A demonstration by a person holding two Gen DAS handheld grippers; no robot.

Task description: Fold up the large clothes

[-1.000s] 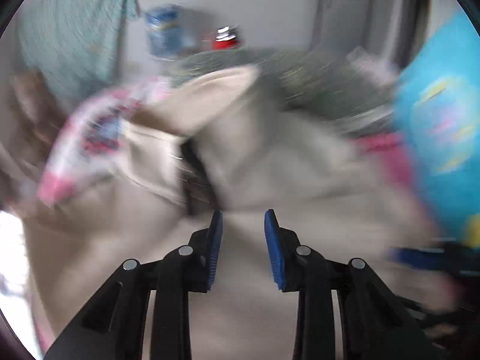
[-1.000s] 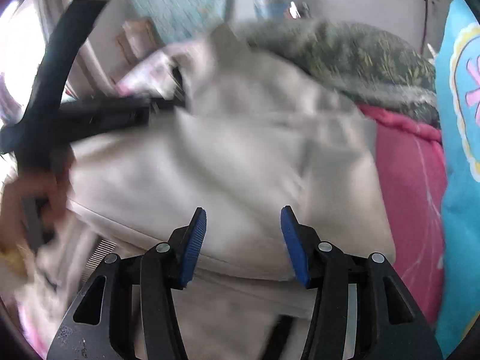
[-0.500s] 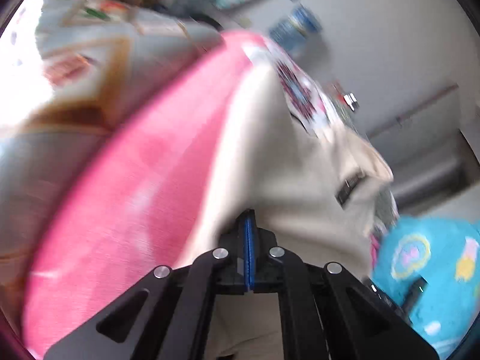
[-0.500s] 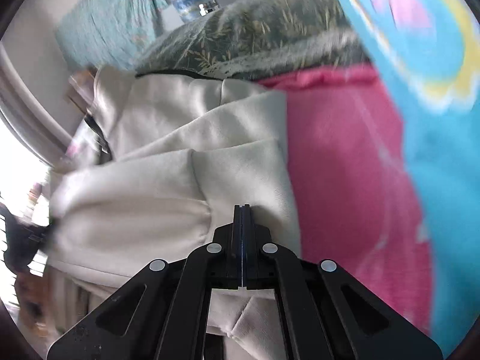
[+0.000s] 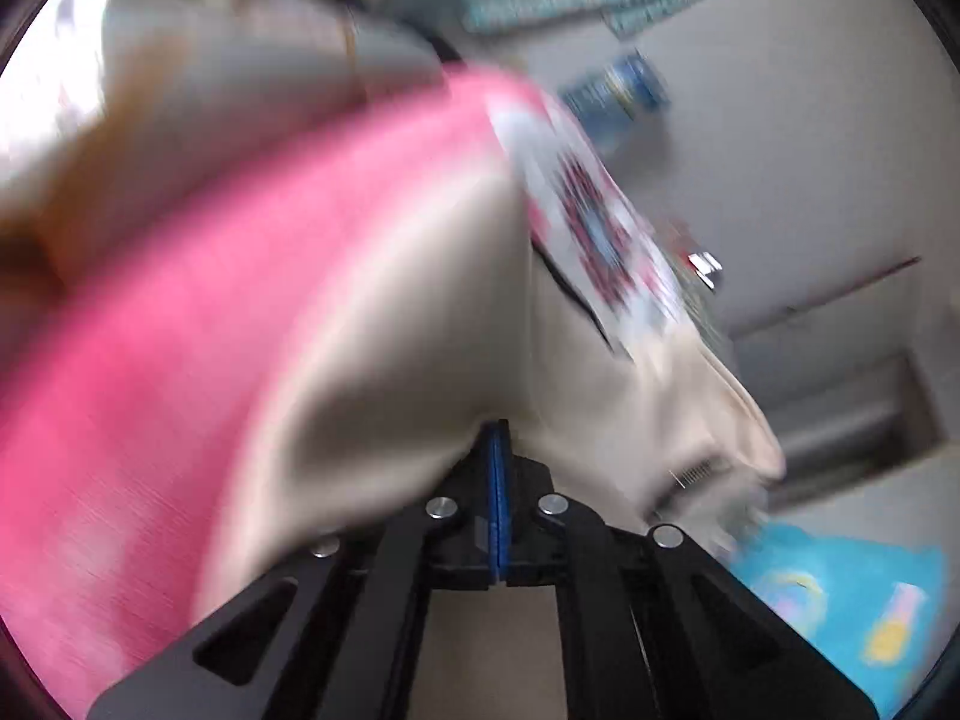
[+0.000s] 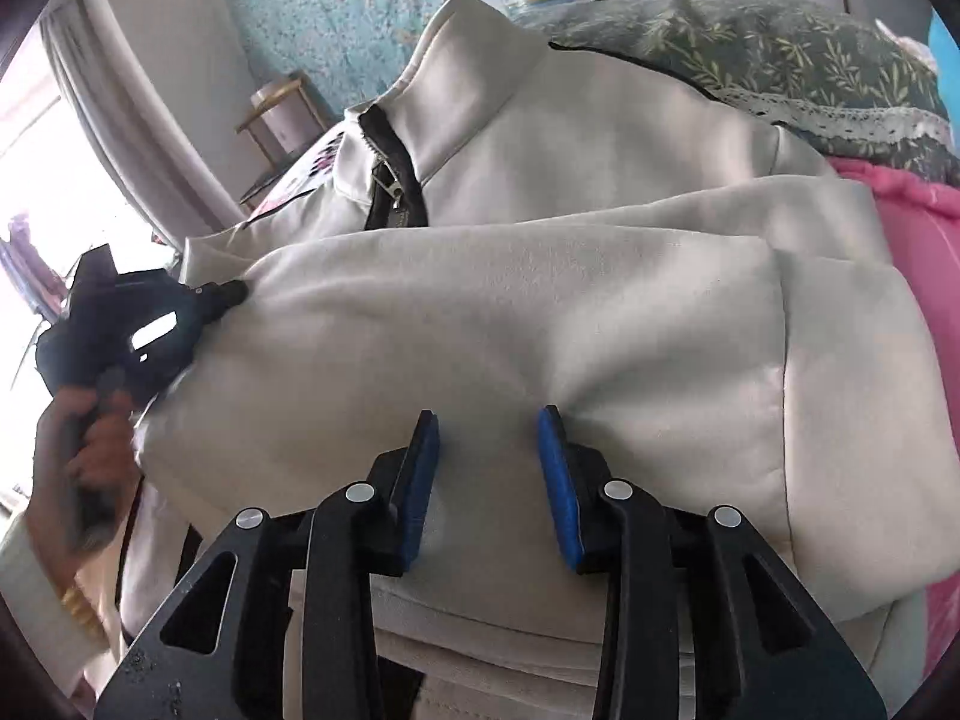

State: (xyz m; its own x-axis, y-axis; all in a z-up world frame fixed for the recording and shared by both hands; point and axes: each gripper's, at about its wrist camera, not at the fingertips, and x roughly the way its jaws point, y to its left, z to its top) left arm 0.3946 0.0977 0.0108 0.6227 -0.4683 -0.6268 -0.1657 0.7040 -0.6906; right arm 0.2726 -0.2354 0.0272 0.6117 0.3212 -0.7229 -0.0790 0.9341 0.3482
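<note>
Two tongs are seen at a cream zip-up jacket (image 6: 540,312) laid folded on a pink bedsheet (image 6: 924,252). The left tongs (image 5: 497,438) are clenched on a fold of the jacket's cloth, which bunches up just ahead of their closed blue pads; the left wrist view is blurred. In the right wrist view the same tongs (image 6: 231,294) are seen gripping the jacket's far left edge, held by a hand (image 6: 90,450). The right tongs (image 6: 487,438) are opening, their pads apart over the jacket's near fold, with cloth lying between them but not pinched. Beyond the jacket's collar, a green leaf-patterned pillow (image 6: 780,60) is seen.
</note>
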